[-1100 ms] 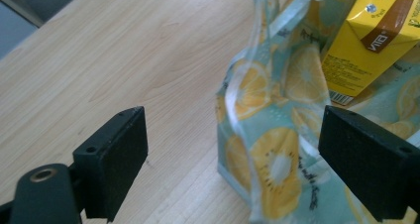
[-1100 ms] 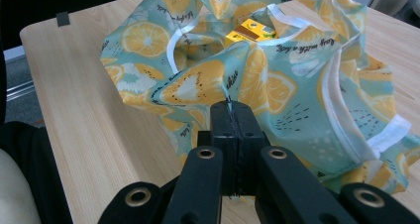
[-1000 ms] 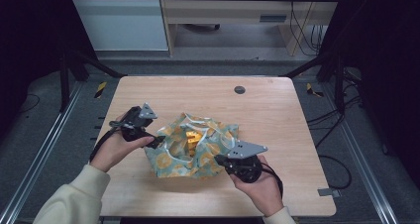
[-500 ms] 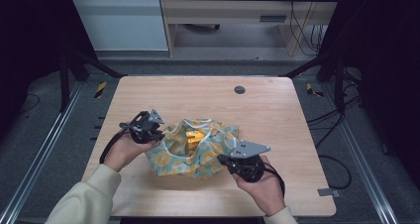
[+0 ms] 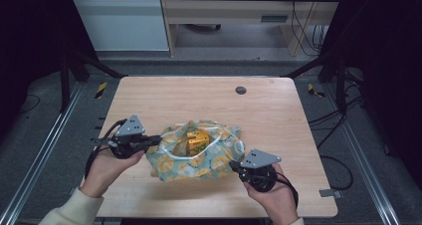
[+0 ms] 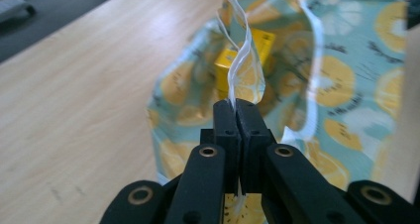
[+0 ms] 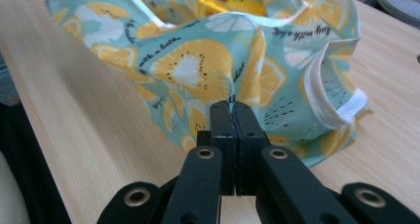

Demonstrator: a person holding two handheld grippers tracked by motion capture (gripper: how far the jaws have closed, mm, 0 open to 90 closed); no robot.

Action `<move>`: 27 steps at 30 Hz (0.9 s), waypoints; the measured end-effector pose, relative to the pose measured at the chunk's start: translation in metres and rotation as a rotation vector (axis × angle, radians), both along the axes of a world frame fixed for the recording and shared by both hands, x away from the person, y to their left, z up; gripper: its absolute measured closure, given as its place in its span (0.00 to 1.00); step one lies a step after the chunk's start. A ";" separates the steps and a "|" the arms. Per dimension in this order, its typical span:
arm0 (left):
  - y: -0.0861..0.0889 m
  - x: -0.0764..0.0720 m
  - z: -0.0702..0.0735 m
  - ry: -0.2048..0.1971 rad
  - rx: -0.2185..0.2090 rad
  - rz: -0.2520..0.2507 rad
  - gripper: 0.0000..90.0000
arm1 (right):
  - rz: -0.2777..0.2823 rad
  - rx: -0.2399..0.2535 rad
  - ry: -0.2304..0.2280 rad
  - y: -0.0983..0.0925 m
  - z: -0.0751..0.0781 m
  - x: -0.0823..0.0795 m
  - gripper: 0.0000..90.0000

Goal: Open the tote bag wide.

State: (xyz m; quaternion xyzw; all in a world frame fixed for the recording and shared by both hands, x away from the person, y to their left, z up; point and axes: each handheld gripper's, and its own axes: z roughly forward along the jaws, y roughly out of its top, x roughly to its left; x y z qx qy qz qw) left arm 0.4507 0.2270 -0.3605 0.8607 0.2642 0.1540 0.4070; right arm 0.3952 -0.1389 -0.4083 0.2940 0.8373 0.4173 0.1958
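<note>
Lemon-print bag (image 5: 199,153) slumped mid-surface (image 5: 278,115), mouth gaping toward the far edge, yellow box (image 5: 196,141) half sunk inside, lower part hidden by folds. White drawstring (image 6: 241,65) twisted, far end lost among the fabric. Left claw (image 5: 155,139) clamped shut on that drawstring at the bag's left side, jaws just closed, cord pinched between the pads. Right claw (image 7: 232,110) pressed tight on a fold of the bag's near-right wall; fingertips hard to make out from above, tucked under the grey plate. Compared with a second ago: left claw formerly agape beside the bag, now pulled leftward with the cord stretched out; right claw unmoved.
</note>
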 end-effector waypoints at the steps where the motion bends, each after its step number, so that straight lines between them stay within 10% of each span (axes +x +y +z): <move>1: 0.000 -0.003 -0.002 0.003 -0.004 -0.005 0.99 | -0.014 -0.007 0.009 -0.003 -0.006 -0.001 0.99; 12: -0.002 -0.023 -0.023 0.030 0.006 -0.070 0.99 | -0.052 -0.021 0.069 -0.017 -0.032 -0.004 0.99; 18: -0.008 -0.018 -0.053 0.089 0.090 -0.089 0.99 | -0.070 -0.060 0.100 -0.021 -0.042 -0.001 0.99; 27: -0.010 -0.014 -0.077 0.131 0.082 -0.083 0.99 | -0.081 -0.071 0.126 -0.021 -0.049 0.002 0.86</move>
